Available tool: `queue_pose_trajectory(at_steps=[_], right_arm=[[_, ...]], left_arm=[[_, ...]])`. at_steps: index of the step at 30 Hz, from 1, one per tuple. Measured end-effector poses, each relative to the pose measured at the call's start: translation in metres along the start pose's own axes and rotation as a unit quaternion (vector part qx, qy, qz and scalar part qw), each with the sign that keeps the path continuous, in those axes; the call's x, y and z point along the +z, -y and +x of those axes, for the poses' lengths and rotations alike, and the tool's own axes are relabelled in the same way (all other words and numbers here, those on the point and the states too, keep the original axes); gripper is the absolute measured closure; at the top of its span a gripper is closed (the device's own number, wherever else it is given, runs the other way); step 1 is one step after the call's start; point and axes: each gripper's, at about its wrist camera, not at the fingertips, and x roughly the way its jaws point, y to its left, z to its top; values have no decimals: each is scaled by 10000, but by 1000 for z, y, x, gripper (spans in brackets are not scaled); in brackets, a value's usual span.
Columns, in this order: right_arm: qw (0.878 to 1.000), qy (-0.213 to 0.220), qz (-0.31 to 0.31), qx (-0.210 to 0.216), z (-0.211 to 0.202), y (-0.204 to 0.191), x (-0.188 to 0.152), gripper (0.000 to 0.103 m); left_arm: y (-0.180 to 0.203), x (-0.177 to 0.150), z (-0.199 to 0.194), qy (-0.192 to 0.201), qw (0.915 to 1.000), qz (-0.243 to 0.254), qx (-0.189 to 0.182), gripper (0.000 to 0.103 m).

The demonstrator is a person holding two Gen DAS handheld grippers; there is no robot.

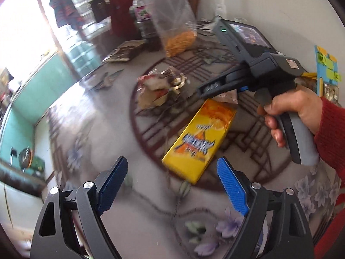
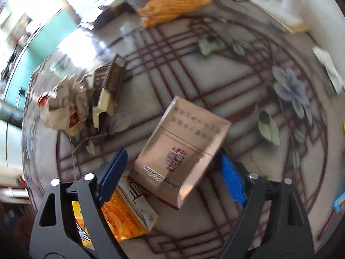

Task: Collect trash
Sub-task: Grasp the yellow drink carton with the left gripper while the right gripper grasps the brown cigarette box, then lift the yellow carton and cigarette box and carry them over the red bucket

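On the patterned table, I'm reaching — right gripper [image 2: 170, 168] spread wide around the pink cigarette pack [image 2: 183, 149], left gripper [image 1: 172, 185] wide and empty near the yellow box [image 1: 200, 140] — closing comes next.

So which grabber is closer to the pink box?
Right. The right gripper has the pink box between its open fingers; the left gripper hangs over the yellow box instead.

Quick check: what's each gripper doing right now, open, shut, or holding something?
Left gripper: open, holding nothing.
Right gripper: open around the pink-brown box, not gripping it.
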Motion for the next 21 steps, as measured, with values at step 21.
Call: queue_pose_trajectory(at_steps=[21], right_arm=[[9950,586,-113,802,-56,51,-14,39]], left_arm=[[27,27,62,-470,9951,-434,-750,39]])
